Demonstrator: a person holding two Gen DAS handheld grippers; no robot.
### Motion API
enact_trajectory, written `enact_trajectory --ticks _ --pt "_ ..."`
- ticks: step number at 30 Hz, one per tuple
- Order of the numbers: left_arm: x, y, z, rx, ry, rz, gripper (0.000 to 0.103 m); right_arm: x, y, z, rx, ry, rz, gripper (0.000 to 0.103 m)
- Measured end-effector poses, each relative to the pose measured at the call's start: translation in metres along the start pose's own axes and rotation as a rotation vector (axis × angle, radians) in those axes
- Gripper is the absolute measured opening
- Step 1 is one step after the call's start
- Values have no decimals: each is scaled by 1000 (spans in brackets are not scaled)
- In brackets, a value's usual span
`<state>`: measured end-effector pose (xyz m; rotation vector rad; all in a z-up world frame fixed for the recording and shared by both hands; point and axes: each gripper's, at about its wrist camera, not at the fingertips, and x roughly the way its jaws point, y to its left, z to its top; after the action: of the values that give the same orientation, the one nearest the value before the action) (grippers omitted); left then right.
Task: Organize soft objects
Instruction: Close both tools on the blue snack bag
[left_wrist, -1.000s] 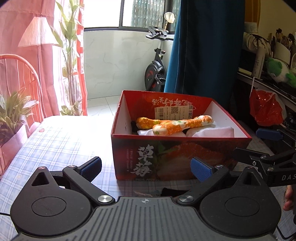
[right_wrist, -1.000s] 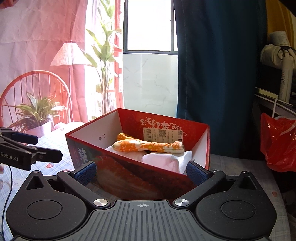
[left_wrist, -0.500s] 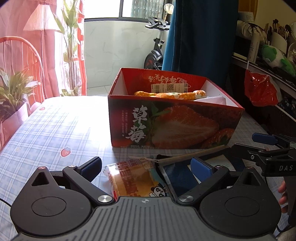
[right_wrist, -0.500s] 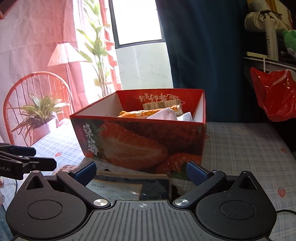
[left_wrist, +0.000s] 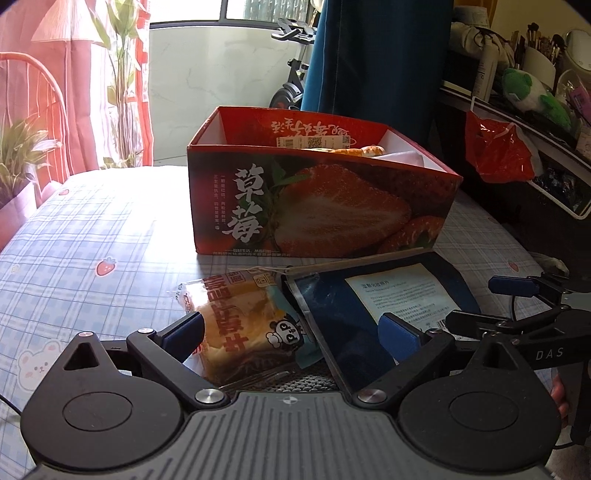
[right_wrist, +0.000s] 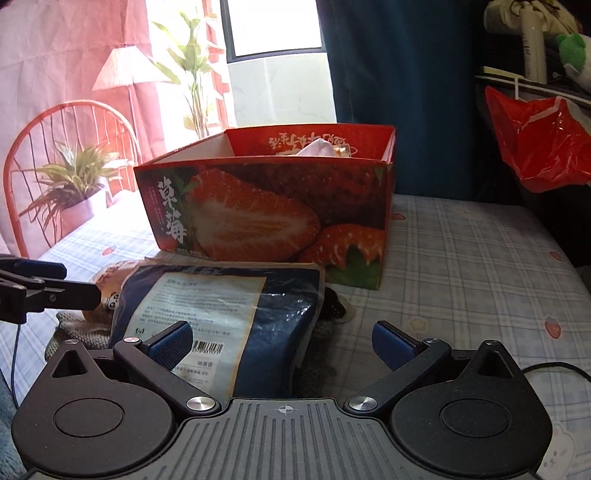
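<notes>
A red strawberry-print box (left_wrist: 325, 206) stands on the checked tablecloth; it also shows in the right wrist view (right_wrist: 273, 214). An orange spotted plush (left_wrist: 354, 150) and white cloth (right_wrist: 317, 149) lie inside it. In front of the box lie a wrapped bread packet (left_wrist: 240, 321) and a dark blue pouch with a white label (left_wrist: 380, 302), which the right wrist view (right_wrist: 221, 306) shows too. My left gripper (left_wrist: 291, 332) is open, low over the packet and pouch. My right gripper (right_wrist: 282, 341) is open, low over the pouch's right edge. A grey knitted item (right_wrist: 77, 328) lies under the packets.
A red plastic bag (left_wrist: 498, 151) hangs at the right by a cluttered shelf with a green plush (left_wrist: 532, 92). A red wire chair (right_wrist: 70, 155) and potted plant (right_wrist: 70, 184) stand left. A blue curtain (left_wrist: 376, 59) hangs behind the box.
Both grippers have drawn back from over the box and dropped low toward the table in front of it. The bread packet and blue pouch have come into view. Both stay open.
</notes>
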<state>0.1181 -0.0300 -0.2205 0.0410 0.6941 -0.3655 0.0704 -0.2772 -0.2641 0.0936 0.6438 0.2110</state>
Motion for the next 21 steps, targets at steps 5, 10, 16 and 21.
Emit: enact_trajectory --ticks 5,10,16,21 --pt "3 -3 -6 -4 23 -54 88 2 12 -5 -40 59 10 102" --pt "6 -4 -12 -11 43 -103 70 1 23 -10 -75 106 43 80" --pt "13 -6 -19 -29 78 -153 55 5 37 -5 -70 101 65 68" --pt "17 6 -20 -82 75 -129 54 16 49 1 32 68 77 67"
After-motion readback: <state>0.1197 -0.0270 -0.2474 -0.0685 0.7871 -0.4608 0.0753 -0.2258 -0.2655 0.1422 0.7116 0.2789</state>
